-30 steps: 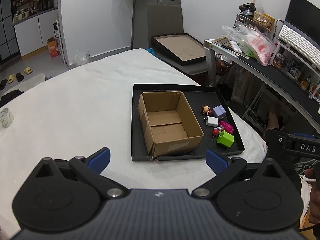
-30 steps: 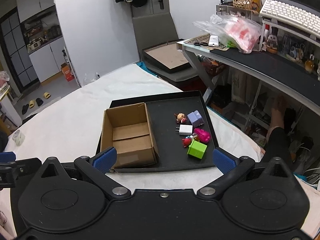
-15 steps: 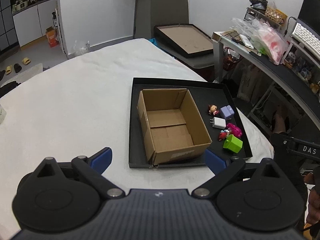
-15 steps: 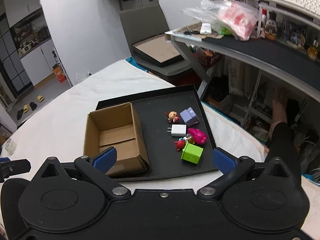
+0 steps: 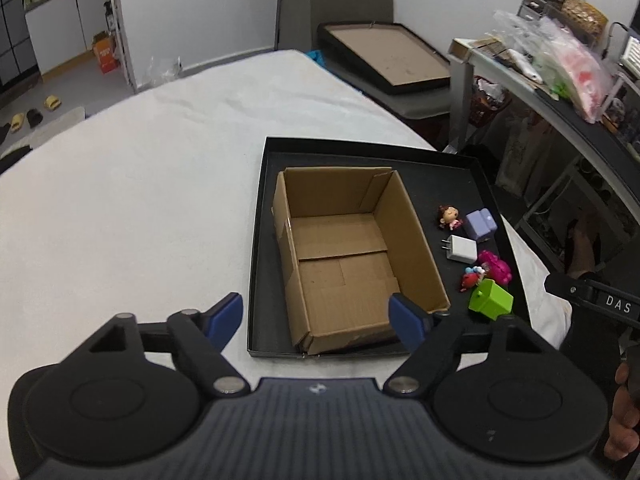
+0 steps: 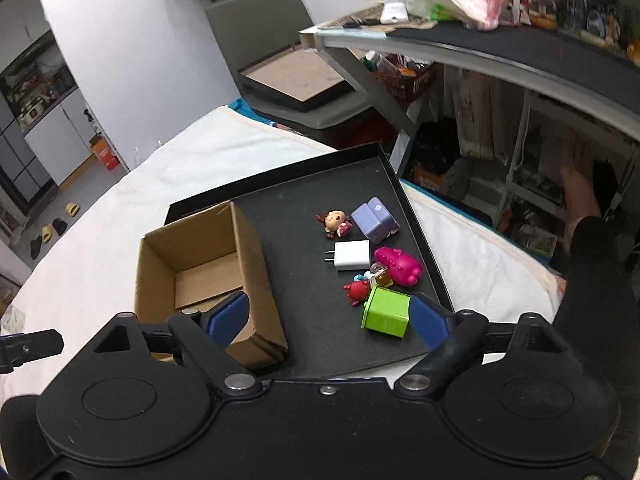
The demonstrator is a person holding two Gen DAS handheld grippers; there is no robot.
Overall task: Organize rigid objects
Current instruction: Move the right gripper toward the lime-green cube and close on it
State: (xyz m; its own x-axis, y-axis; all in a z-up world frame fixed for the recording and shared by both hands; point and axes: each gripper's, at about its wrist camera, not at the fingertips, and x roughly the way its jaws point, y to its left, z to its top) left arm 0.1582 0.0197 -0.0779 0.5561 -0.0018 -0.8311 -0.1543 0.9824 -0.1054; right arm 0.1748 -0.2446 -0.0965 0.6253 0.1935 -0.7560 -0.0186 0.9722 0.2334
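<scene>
Both tools lower, nearer black tray [image 5: 256,240]; jaws closing, nothing between.

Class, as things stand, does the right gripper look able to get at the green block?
Probably yes. The green block lies just ahead of the right gripper, uncovered, with nothing between; its fingers are closing but empty.

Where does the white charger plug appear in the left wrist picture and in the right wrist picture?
Left wrist: white charger plug lies right of centre, on the black tray, right of the cardboard box.
Right wrist: the plug lies near the centre, right of the box.
Shared landmark: the green block, nearer the camera than the plug.
</scene>
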